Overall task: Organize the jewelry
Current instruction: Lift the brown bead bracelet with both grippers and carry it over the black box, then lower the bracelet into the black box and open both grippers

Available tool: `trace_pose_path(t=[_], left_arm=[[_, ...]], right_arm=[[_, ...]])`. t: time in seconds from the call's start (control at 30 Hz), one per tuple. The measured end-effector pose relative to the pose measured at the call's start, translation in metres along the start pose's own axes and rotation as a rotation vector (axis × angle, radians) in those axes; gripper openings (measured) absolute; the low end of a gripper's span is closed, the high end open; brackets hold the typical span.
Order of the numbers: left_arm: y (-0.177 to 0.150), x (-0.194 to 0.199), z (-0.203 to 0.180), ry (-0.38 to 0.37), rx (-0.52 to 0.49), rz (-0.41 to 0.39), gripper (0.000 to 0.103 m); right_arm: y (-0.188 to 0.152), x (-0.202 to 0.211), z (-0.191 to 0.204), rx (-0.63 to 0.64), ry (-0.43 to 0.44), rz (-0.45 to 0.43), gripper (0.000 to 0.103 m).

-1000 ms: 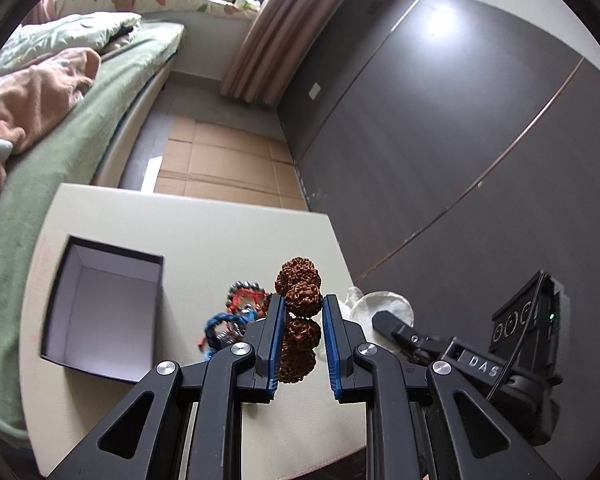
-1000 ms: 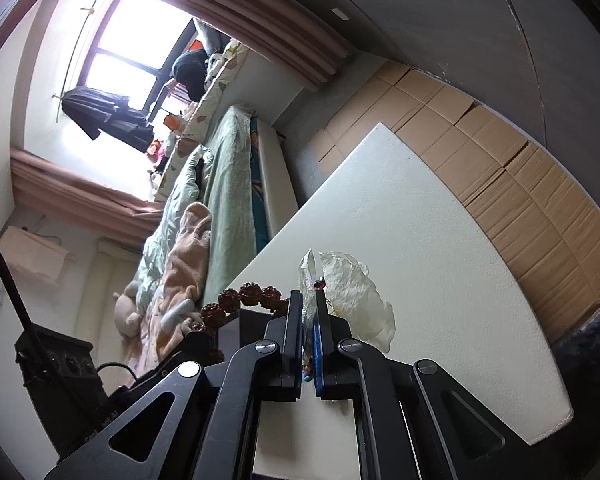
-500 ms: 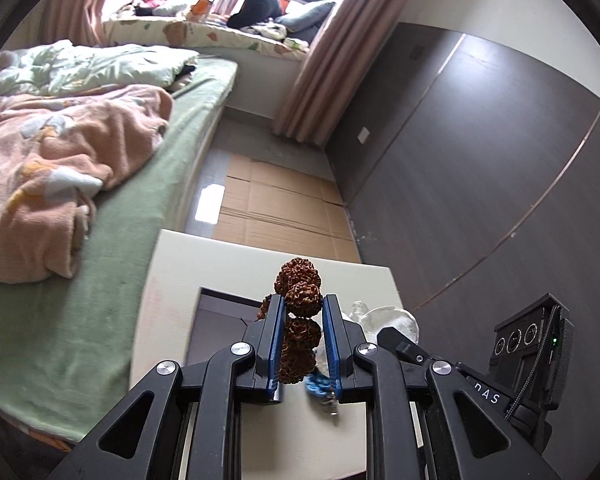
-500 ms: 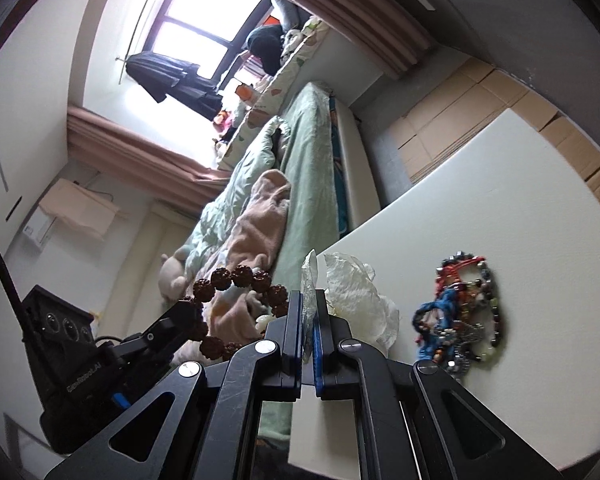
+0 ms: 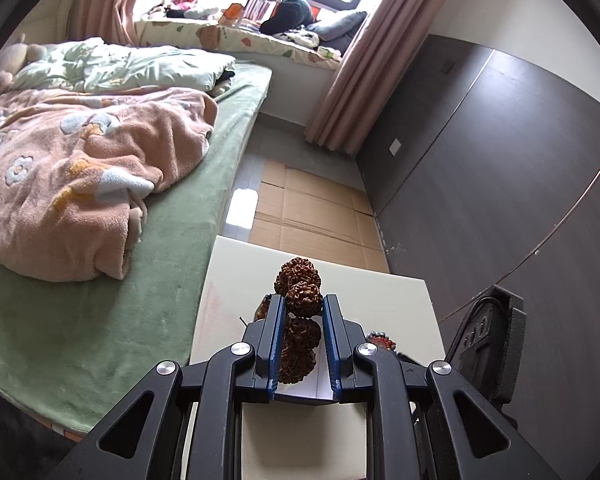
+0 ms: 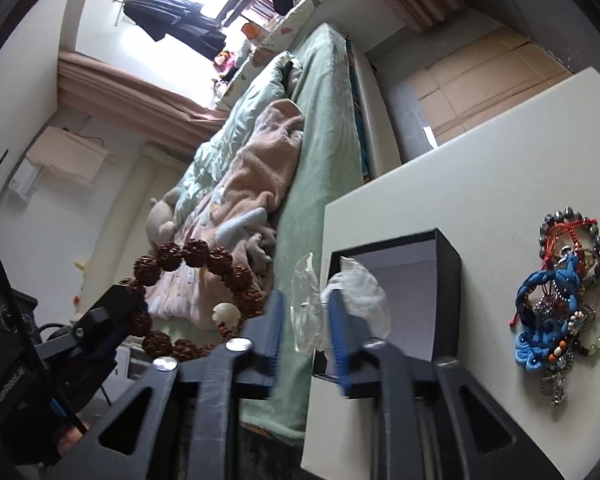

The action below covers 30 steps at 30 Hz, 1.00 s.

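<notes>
Placement is the step in hand, by my reading: the left tool is closed on a bracelet of knobbly brown beads, and the right tool is letting go of a clear plastic bag at the mouth of the black box.

In the left wrist view the blue pads press the beads from both sides, with two beads standing above the fingertips and more stacked between the jaws. The right wrist view shows the whole loop hanging from that tool, held off the edge of the bench over the bed, with a pale bead at its lower side.

The right tool's jaws stand well apart; crumpled film lies between and beyond them, and I cannot tell whether either pad touches it, so it looks released rather than held.

The box is open, its interior pale, and the bag sits at its near rim, partly in front of the opening. Whether anything lies deeper inside is hidden.

On the bench just beside the box rests a tangle of other jewelry: a blue knotted cord, red string, dark and pale beads.

The next move likely calls for carrying the brown bracelet over the opening and lowering it in, clear of the film.
</notes>
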<state>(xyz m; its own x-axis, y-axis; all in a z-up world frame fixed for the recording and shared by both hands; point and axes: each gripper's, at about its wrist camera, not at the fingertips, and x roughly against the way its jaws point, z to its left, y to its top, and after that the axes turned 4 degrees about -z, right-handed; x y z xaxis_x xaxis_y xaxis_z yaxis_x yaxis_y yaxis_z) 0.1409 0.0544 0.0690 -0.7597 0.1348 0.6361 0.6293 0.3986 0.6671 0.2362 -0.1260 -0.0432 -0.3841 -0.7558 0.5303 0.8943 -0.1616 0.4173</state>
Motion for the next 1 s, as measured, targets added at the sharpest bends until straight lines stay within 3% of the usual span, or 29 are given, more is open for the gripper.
trace_pose_path(t=[0.03, 0.07, 0.43, 0.6, 0.67, 0.77, 0.83, 1.0], left_arm=[[-0.001, -0.002, -0.001, -0.004, 0.001, 0.005, 0.02], [-0.003, -0.005, -0.002, -0.011, 0.001, 0.013, 0.02], [-0.03, -0.046, -0.033, -0.089, -0.009, 0.104, 0.02], [-0.04, -0.073, -0.02, 0.09, -0.031, 0.148, 0.021], [-0.043, -0.08, -0.008, 0.11, 0.005, 0.188, 0.026], [-0.043, -0.076, -0.003, 0.094, 0.039, 0.173, 0.036], [-0.042, -0.071, -0.009, 0.089, 0.03, 0.15, 0.056], [-0.044, -0.069, -0.034, 0.046, -0.011, 0.138, 0.06]], right_arm=[[-0.001, 0.0, -0.002, -0.01, -0.013, -0.007, 0.066], [-0.002, 0.004, -0.003, -0.012, -0.026, -0.022, 0.067], [0.012, 0.085, -0.045, -0.09, -0.08, -0.146, 0.07], [0.011, 0.11, -0.055, -0.079, -0.11, -0.147, 0.07], [0.01, 0.117, -0.056, -0.061, -0.117, -0.143, 0.07], [0.009, 0.13, -0.056, -0.02, -0.129, -0.144, 0.07], [0.006, 0.141, -0.058, -0.003, -0.132, -0.146, 0.07], [-0.001, 0.155, -0.067, 0.024, -0.168, -0.135, 0.07]])
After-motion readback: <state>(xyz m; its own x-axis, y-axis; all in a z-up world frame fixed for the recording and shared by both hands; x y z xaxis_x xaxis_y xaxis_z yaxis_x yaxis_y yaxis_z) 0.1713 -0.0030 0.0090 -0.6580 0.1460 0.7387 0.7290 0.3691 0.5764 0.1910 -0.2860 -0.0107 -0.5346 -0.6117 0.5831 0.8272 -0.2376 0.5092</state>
